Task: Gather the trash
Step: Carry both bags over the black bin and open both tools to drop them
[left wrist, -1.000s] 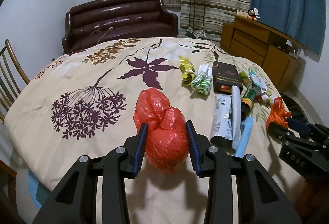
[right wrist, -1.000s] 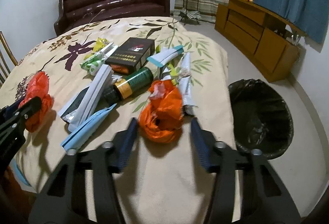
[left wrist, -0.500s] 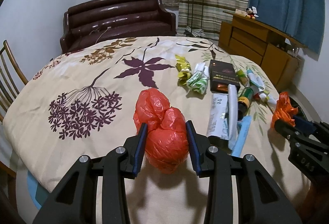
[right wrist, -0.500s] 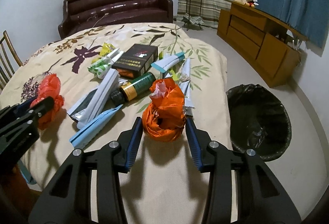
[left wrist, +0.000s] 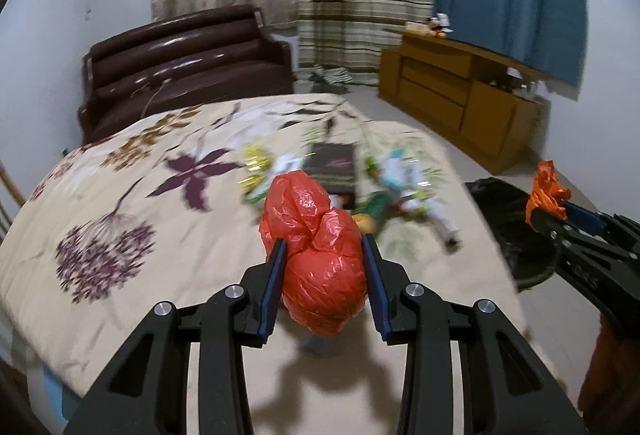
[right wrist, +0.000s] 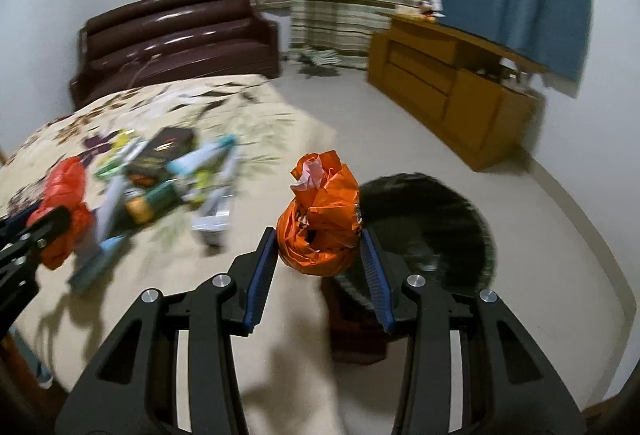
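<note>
the left gripper [left wrist: 322,255] is clamped on a crumpled red plastic bag [left wrist: 320,255], blue pads pressed to its sides, and holds it clear above the flowered tablecloth [left wrist: 120,195] with its shadow below. the right gripper [right wrist: 318,255] is clamped on a crumpled orange plastic bag [right wrist: 320,223], lifted past the table's edge and near the black-lined trash bin [right wrist: 440,219] on the floor; the bag overlaps the bin's near rim in the right wrist view, though whether it is truly over the opening is hard to tell. between the two bags, a blurred heap of litter lies on the cloth: a dark box [left wrist: 334,165], a green bottle [right wrist: 152,199], pale tubes and wrappers. beyond the table stand a brown sofa [left wrist: 184,67] and a wooden cabinet [left wrist: 460,95]
</note>
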`<state>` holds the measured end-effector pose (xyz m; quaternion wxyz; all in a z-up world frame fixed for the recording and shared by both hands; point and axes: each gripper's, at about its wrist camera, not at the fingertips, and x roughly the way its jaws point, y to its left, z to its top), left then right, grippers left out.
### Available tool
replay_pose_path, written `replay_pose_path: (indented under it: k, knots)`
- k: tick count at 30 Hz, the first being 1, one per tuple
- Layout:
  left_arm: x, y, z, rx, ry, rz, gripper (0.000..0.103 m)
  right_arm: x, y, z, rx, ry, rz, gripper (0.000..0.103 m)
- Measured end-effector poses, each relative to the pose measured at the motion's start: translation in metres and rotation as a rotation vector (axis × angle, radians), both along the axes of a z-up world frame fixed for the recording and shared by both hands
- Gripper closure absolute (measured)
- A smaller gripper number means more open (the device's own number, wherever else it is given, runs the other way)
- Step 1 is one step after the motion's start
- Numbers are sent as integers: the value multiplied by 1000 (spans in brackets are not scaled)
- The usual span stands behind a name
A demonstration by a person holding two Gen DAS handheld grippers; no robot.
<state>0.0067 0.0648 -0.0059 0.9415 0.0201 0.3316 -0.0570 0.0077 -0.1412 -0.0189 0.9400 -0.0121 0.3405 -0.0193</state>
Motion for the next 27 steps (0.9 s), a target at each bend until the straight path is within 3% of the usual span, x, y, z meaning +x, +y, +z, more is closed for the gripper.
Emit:
replay_pose_path:
  k: [11,27]
  knots:
    - [28,-92,2,-10,-8,-159,65,16,-87,-13,-6,6,-154,61]
    - [77,-181,-19,72,18,-243,65,51,-135,-34,30,33,-186,61]
